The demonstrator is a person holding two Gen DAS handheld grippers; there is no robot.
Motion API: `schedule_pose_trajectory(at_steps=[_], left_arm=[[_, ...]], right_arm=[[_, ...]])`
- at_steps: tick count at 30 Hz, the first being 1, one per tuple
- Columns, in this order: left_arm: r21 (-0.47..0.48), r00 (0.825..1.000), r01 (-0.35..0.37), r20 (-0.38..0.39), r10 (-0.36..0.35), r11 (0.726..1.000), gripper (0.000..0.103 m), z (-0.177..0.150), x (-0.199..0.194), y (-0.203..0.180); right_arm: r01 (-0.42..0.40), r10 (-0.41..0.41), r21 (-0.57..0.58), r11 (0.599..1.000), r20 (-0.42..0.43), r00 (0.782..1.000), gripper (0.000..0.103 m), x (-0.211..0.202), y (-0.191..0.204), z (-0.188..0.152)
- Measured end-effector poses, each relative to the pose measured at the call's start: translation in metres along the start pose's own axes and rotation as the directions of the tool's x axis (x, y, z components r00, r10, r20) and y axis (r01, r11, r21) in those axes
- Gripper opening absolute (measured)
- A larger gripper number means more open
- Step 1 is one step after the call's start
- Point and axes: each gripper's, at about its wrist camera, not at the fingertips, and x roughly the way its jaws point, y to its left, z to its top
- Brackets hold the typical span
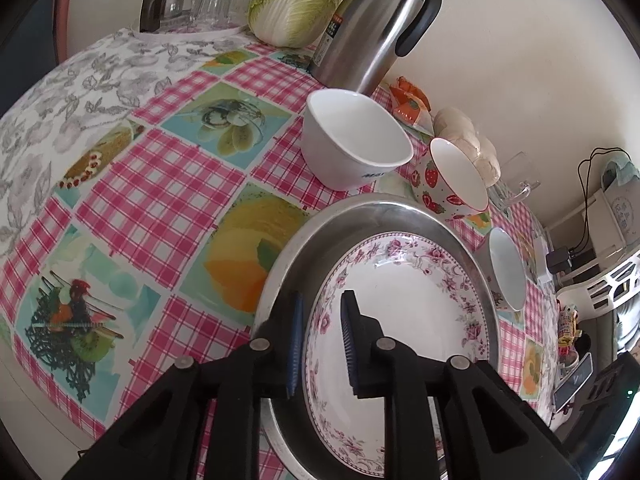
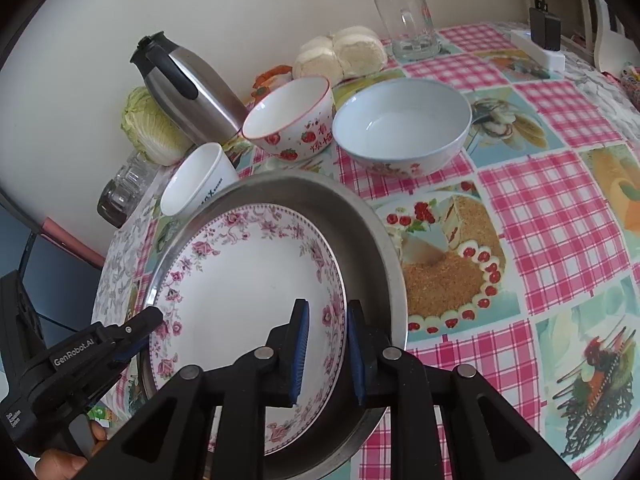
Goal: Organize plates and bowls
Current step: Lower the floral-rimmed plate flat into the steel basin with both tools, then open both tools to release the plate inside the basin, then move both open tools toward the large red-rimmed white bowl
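Note:
A floral-rimmed white plate [image 1: 404,320] [image 2: 248,280] lies inside a round metal tray [image 1: 360,212] [image 2: 360,216]. My left gripper [image 1: 322,344] is open, its jaws straddling the plate's left rim; it also shows in the right wrist view [image 2: 132,336]. My right gripper [image 2: 326,344] is open, its jaws astride the plate's right rim. Behind the tray stand a plain white bowl [image 1: 352,144] [image 2: 196,196], a strawberry bowl [image 1: 452,176] [image 2: 292,120] and a wide pale bowl [image 1: 506,274] [image 2: 404,124].
A steel thermos jug [image 1: 380,20] [image 2: 188,88], a cabbage [image 1: 296,0] [image 2: 148,128], steamed buns [image 2: 344,52] and a glass mug [image 2: 412,24] line the wall. Glasses [image 1: 208,0] stand at the table's far corner. A power strip [image 2: 540,48] lies at right.

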Motion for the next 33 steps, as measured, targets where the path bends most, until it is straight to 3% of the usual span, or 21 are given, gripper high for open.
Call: schedule_pose_trajectory(at_steps=[8,13,16,21,26,28,33], left_arm=[[0.023,0.999,-0.009,0.043,0.008,1.0,0.026,0.003,-0.01,-0.004],[0.07,0.995,-0.016,0.099,0.009,0.997,0.053,0.003,-0.023,-0.016],[0.106,0.993,-0.038,0.115,0.026,0.994,0.066,0.002,-0.026,-0.023],[0.153,0.989,-0.102,0.117,0.085,0.983,0.078,0.0,-0.023,-0.031],[0.181,0.982,-0.167,0.117,0.147,0.969,0.082,-0.003,-0.019,-0.034],[0.186,0.979,-0.187,0.121,0.166,0.965,0.092,-0.004,-0.018,-0.033],[0.198,0.967,-0.239,0.142,0.213,0.951,0.094,-0.004,-0.017,-0.033]], right_arm=[[-0.014,0.014,0.011,1.0,0.055,0.998,0.028,-0.017,-0.003,0.006],[-0.024,0.026,-0.012,1.0,0.109,0.994,0.028,-0.031,0.004,0.009],[-0.004,0.009,-0.038,0.999,0.135,0.991,0.043,-0.036,0.009,0.009],[0.024,-0.017,-0.05,0.998,0.141,0.99,0.068,-0.036,0.009,0.009],[0.048,-0.042,-0.037,0.998,0.14,0.989,0.082,-0.034,0.002,0.009],[0.053,-0.048,-0.032,0.998,0.141,0.989,0.086,-0.034,0.0,0.009],[0.069,-0.065,-0.024,0.997,0.148,0.987,0.102,-0.034,-0.004,0.01]])
